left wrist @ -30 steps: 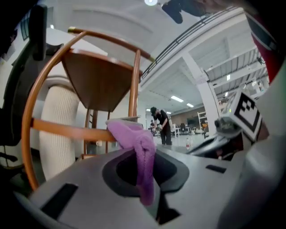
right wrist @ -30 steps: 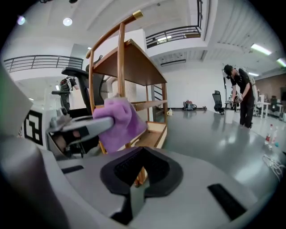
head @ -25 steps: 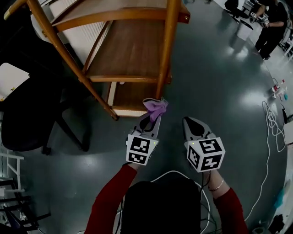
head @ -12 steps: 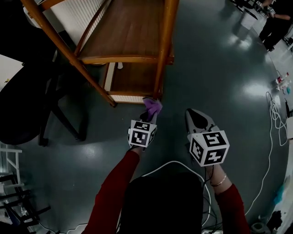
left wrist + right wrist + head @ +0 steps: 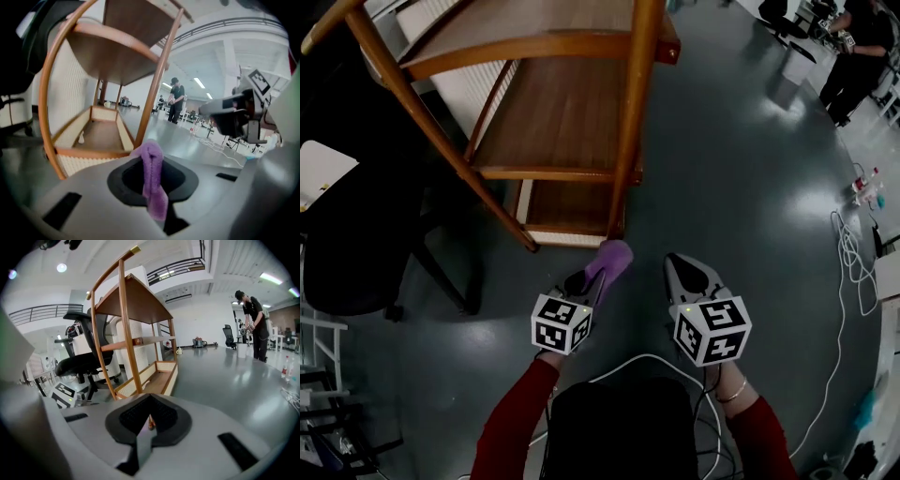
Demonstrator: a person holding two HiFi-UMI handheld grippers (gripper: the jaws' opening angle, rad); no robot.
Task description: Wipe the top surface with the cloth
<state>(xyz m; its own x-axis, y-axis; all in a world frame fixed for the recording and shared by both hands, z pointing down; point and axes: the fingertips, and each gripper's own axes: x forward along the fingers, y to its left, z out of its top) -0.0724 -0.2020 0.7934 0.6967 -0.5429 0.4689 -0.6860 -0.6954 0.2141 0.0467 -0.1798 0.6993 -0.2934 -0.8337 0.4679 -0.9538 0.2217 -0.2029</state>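
Note:
A wooden shelf unit with several tiers stands ahead of me on the grey floor; its top surface shows at the head view's upper edge. My left gripper is shut on a purple cloth, held low near the shelf's front leg. In the left gripper view the purple cloth hangs from between the closed jaws, with the shelf unit behind. My right gripper is beside it, shut and holding nothing; the shelf unit lies ahead in its view.
A black office chair stands left of the shelf. White cables trail across the floor at right. A person stands far off at upper right, also seen as a person in the right gripper view.
Both grippers have drawn back and lower from the shelf's bottom tier. The head view has tipped up, showing more of the shelf's upper tiers. The cloth stays gripped.

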